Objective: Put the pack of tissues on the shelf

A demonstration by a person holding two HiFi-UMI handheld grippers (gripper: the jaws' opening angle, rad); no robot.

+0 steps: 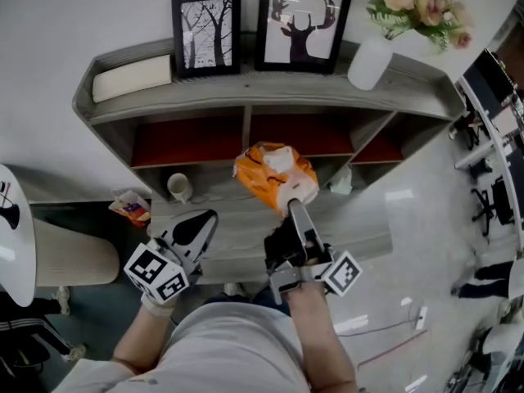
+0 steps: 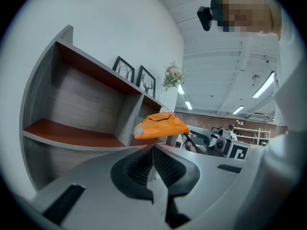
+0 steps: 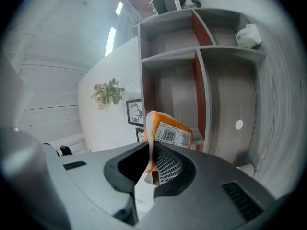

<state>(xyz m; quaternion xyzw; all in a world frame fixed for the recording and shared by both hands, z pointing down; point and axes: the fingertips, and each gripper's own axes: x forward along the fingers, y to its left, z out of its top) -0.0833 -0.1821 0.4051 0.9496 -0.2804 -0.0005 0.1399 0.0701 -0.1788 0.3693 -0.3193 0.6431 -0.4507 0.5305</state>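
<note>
Closest to the lens, the two hand-held grippers are seen. The right gripper [image 1: 292, 205] is clamped on a thin edge of the wrapper of the orange plastic pack of tissues [image 1: 274, 169]. The left gripper [image 1: 205, 221] is held low at the side, with its jaws pressed together and nothing between them.

Beyond them, the grey wooden shelf unit with red-brown inner panels [image 1: 246, 86] is faced. The pack is held in the air before the middle opening of that unit, above the lower board. No contact with any board can be made out, so it is judged not yet set down.

Pick-up and most of the carry are taken as done. What is left is judged to be the last reach into a compartment, the setting down and the release.

A small white mug [image 1: 178, 187] is stood on the lower board to the left, well apart from the pack.
</note>
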